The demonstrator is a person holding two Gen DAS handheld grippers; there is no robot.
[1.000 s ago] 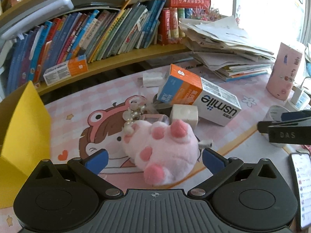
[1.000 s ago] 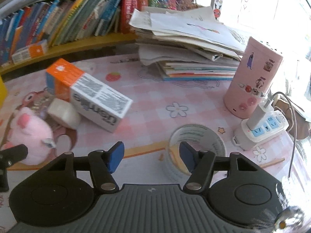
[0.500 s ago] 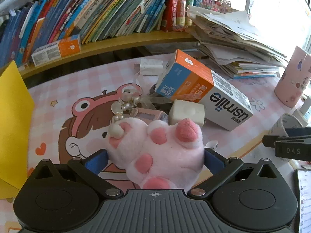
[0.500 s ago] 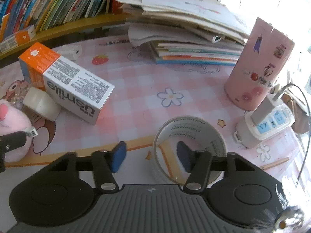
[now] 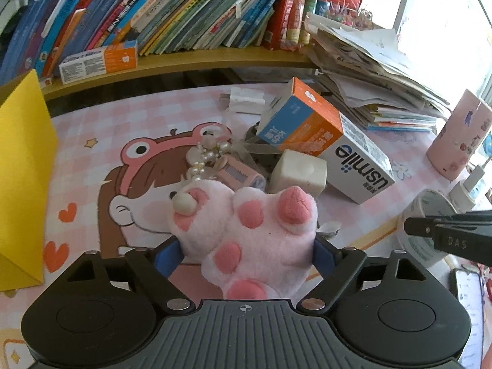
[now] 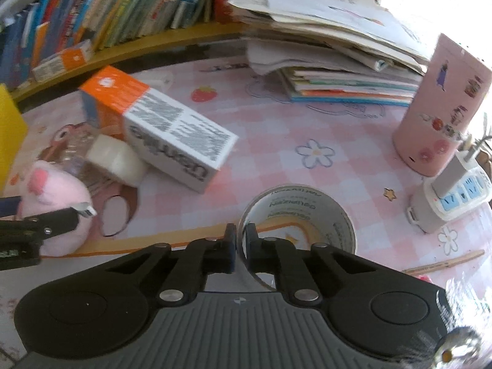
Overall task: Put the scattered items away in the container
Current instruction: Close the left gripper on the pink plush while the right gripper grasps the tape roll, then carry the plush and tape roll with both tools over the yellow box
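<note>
The pink checked bench (image 5: 129, 107) is cluttered; nothing shows inside the yellow container (image 5: 21, 166) at the frame's left edge, so the tidying looks barely begun. The usmile box (image 5: 326, 138), white block (image 5: 299, 172) and pearl trinket (image 5: 206, 156) lie mid-frame. The left tongs (image 5: 243, 256) have just been closing and press the pink plush paw (image 5: 252, 230) at lower centre. The right tongs (image 6: 241, 247) have just closed, clamping the tape roll's (image 6: 310, 203) wall.

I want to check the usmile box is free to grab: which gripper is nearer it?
Left, seemingly. The left gripper squeezes the plush toy just before the usmile box; the right gripper pinches the tape roll, farther off.
</note>
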